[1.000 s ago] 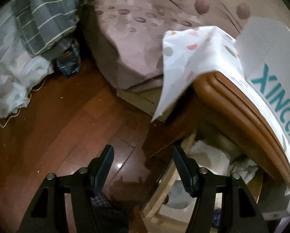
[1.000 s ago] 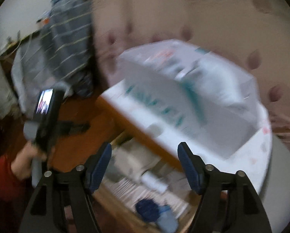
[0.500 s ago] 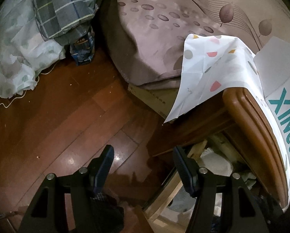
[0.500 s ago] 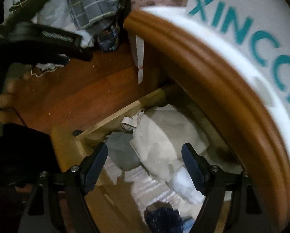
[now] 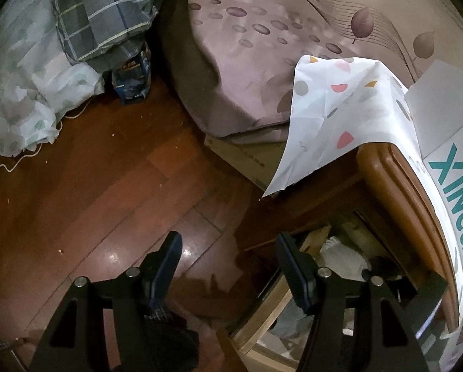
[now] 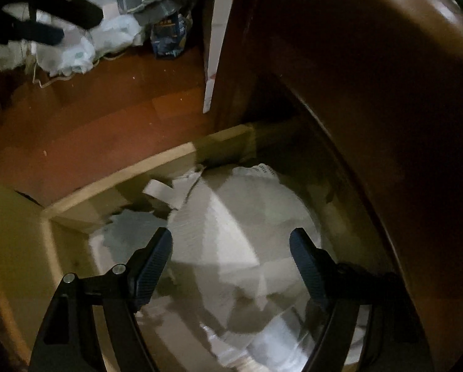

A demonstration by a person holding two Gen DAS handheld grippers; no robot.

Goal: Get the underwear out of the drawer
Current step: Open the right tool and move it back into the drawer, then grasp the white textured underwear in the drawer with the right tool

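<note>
Overhead, wooden top (image 6: 371, 71), right claw (image 6: 231, 254) agape, underwear (image 6: 240, 217) beneath

Plaid cloth (image 5: 107, 9), leaf-print bedspread (image 5: 293, 31), white box (image 5: 448, 170), possibly cardboard

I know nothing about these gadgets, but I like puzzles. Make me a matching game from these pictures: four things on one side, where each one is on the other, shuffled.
Things:
1. pale bundle
2. patterned cloth
3. XINCCI box
4. blue packet

Places:
A. on the wooden floor, below the plaid fabric
B. inside the open drawer, under the open right gripper
C. on top of the nightstand
D. draped over the nightstand's corner, hanging down

Pairs: 1-B, 2-D, 3-C, 4-A
</note>
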